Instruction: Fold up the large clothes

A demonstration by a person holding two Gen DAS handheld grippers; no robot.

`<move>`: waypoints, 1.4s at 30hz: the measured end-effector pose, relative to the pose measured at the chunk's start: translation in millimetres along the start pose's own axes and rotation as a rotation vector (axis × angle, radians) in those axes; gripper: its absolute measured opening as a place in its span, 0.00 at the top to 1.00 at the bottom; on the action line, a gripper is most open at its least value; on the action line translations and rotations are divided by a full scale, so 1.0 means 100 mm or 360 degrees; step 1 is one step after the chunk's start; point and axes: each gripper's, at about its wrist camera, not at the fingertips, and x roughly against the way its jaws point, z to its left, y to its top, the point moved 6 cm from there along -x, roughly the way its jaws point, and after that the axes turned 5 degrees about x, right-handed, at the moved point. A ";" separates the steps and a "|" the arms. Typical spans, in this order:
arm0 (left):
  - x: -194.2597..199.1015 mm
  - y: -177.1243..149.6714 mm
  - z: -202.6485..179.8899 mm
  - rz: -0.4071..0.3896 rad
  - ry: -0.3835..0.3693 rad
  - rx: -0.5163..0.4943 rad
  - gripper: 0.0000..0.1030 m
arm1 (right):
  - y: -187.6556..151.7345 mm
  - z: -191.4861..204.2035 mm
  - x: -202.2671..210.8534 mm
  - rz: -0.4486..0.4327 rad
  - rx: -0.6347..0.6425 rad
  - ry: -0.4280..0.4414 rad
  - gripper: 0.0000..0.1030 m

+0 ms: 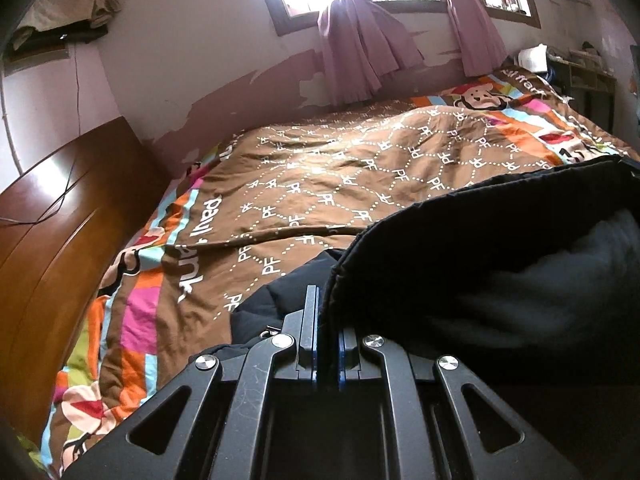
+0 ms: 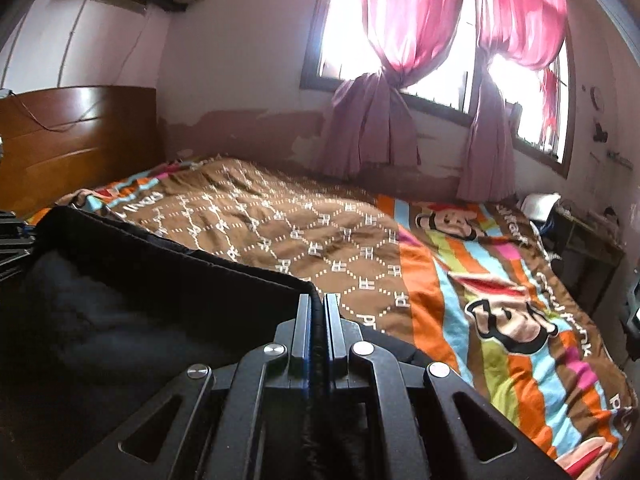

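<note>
A large black padded garment [image 1: 480, 248] is held up over the bed. My left gripper [image 1: 326, 300] is shut on its hem at the garment's left corner; the cloth runs up and to the right from the jaws. More black cloth [image 1: 280, 300] lies under the fingers. In the right wrist view the same garment [image 2: 140, 280] spreads to the left, and my right gripper [image 2: 318, 304] is shut on its right corner, with cloth pinched between the pads. The left gripper [image 2: 12, 236] shows at the far left edge, holding the other end.
The bed carries a brown patterned quilt [image 1: 340, 184] with bright striped borders [image 2: 500, 300]. A wooden headboard [image 1: 60, 220] stands at the left. Pink curtains [image 2: 380, 120] hang at the window behind the bed. A small desk [image 2: 588, 248] stands at the far right.
</note>
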 end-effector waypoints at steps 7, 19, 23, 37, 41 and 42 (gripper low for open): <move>-0.37 -0.02 -0.07 0.0054 -0.0022 -0.0057 0.93 | -0.07 -0.03 -0.35 0.0082 -0.0004 -0.0011 0.95; -0.23 0.05 0.21 0.0039 -0.0161 0.0198 0.42 | -0.09 -0.07 -0.38 0.0115 0.0006 0.0055 0.92; -0.01 0.15 0.44 -0.0051 -0.0192 0.0420 0.16 | -0.02 -0.13 -0.27 0.0110 -0.0026 0.0056 0.84; 0.85 0.05 0.18 -0.0201 -0.0386 0.0236 0.15 | 0.24 -0.18 0.80 -0.0125 -0.0090 0.0272 0.05; 0.91 -0.20 -0.05 -0.0147 -0.0475 0.0127 0.15 | 0.01 0.03 0.95 -0.0032 -0.0050 0.0355 0.02; 0.91 -0.28 -0.10 -0.0127 -0.0504 0.0101 0.15 | -0.10 0.11 0.98 0.0010 -0.0055 0.0394 0.02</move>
